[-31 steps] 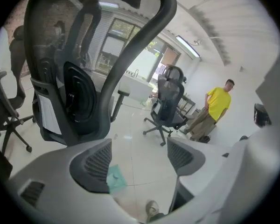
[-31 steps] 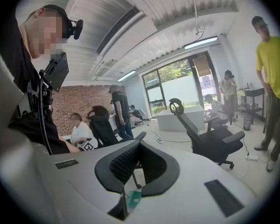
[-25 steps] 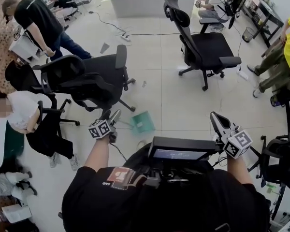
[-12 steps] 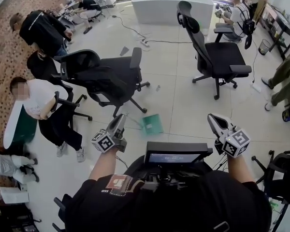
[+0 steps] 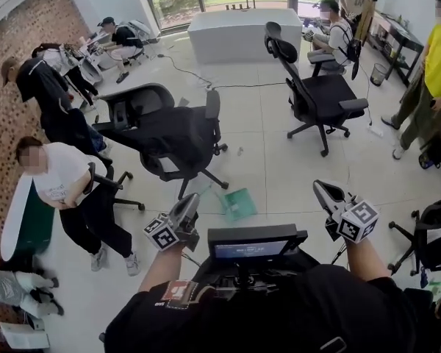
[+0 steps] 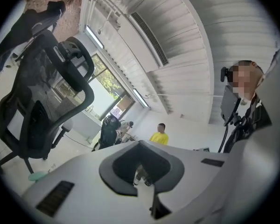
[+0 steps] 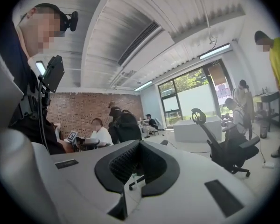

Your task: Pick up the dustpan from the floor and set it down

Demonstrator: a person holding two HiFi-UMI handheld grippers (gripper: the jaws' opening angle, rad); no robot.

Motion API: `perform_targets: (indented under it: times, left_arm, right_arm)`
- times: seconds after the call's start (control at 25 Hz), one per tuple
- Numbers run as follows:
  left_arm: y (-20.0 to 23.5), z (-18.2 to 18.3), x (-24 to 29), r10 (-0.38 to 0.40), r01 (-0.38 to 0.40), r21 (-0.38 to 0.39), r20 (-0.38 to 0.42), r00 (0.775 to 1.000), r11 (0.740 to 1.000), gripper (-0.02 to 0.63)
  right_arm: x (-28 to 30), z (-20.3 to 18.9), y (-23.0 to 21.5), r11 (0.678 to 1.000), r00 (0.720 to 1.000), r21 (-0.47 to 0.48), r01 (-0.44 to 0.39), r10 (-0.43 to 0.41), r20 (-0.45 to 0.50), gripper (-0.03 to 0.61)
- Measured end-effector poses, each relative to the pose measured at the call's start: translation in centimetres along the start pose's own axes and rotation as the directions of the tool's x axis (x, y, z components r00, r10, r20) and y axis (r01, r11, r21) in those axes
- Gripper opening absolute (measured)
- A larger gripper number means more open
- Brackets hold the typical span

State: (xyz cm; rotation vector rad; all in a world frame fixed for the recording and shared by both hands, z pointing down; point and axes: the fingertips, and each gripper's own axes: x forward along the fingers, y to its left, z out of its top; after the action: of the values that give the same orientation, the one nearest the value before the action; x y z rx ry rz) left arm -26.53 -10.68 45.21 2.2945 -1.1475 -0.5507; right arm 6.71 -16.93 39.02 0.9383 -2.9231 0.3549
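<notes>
Head view: left gripper (image 5: 190, 201) raised since earlier, near level, jaws just closed together, empty; dustpan (image 5: 237, 203) stays on floor; right gripper (image 5: 323, 190) jaws together.

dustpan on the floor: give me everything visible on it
The dustpan is a small teal-green pan, plastic by the look, roughly square from above. It lies flat on the pale tiled floor, slightly turned against the tile lines. It is just right of the black office chair's wheeled base and apart from it. A thin pale part seems to run from its upper left corner, too small to call a handle. Only the floor touches it.
</notes>
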Motion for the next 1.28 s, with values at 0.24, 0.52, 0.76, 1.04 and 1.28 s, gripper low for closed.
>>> perform_targets:
  times: [0.24, 0.52, 0.76, 1.04, 1.28]
  left_arm:
    - [-2.0, 1.3, -11.0, -0.103, 0.102, -0.009, -0.058, 0.993, 0.995, 0.008]
    - [-9.5, -1.2, -14.1, -0.251, 0.250, -0.046, -0.036, 0.967, 0.967, 0.009]
    - [-22.8, -8.7, -14.1, -0.304, 0.303, -0.020, -0.070, 0.950, 0.953, 0.009]
    - [-37.3, -21.1, -13.7, -0.259, 0.256, -0.084, -0.025, 0.966, 0.963, 0.009]
    - [-46.4, -25.2, -19.1, -0.259, 0.257, -0.037, -0.051, 0.965, 0.966, 0.009]
  right_arm:
    - [-2.0, -2.1, 14.1, 0.997, 0.998, -0.045, 0.059, -0.060, -0.029, 0.009]
    - [-10.7, -2.5, 20.9, 0.990, 0.992, -0.074, 0.124, -0.125, -0.016, 0.009]
    - [-25.0, -3.8, 23.2, 0.989, 0.993, -0.082, 0.121, -0.121, 0.004, 0.009]
    - [-43.0, -9.7, 21.9, 0.993, 0.994, -0.077, 0.089, -0.094, -0.057, 0.009]
    - [-50.4, -11.2, 25.5, 0.996, 0.997, -0.060, 0.060, -0.063, -0.038, 0.009]
